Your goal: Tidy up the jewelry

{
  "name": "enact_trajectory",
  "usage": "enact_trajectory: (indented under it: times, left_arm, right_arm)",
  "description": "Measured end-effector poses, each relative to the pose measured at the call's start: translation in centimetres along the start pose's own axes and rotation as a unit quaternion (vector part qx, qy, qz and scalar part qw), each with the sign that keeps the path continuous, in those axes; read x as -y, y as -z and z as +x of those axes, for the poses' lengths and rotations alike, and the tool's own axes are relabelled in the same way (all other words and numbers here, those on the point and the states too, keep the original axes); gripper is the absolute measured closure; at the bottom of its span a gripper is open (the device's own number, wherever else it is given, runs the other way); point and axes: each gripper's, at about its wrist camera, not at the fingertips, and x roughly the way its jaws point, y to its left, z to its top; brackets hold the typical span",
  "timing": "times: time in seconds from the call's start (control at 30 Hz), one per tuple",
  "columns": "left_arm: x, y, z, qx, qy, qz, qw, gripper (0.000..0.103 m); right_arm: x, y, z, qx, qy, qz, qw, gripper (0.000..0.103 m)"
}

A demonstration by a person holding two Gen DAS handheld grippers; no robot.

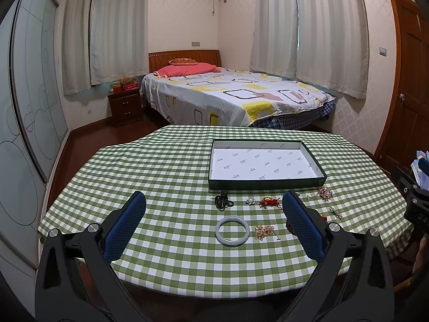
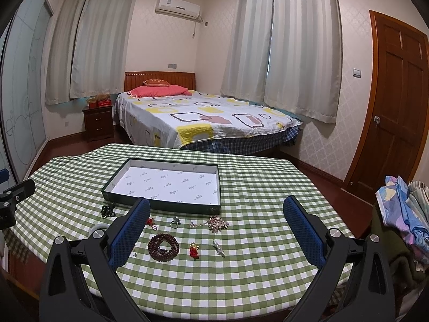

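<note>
Nothing sorted yet: box empty on the counter, jewelry such as bangle and beads lying before it, my left tongs and right tongs both wide, holding nothing.

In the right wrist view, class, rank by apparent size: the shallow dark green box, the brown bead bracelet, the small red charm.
1. Shallow dark green box
2. Brown bead bracelet
3. Small red charm
</note>
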Motion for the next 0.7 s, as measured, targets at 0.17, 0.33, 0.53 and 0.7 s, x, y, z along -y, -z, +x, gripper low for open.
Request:
enact_trajectory:
  times: [0.17, 0.33, 0.53, 0.7]
  left_arm:
    - [0.03, -0.08, 0.04, 0.0, 0.0, 0.001, 1.0, 0.004]
    - [0.01, -0.06, 0.04, 0.0, 0.0, 0.001, 1.0, 0.004]
    - [-0.04, -0.07, 0.06, -0.001, 0.0, 0.001, 1.0, 0.004]
    - [-0.08, -0.04, 0.07, 0.0, 0.0, 0.001, 1.0, 0.004]
  right_arm:
    - [-0.01, -0.13, -0.09, 0.0, 0.0, -0.001, 1.0, 0.006]
    - [0.07, -0.14, -0.08, -0.001, 0.0, -0.001, 1.0, 0.006]
    - [0.04, -0.16, -0.06, -0.001, 0.0, -0.001, 1.0, 0.006]
    - [0.03, -0.19, -0.07, -0.001, 0.0, -0.001, 1.0, 0.006]
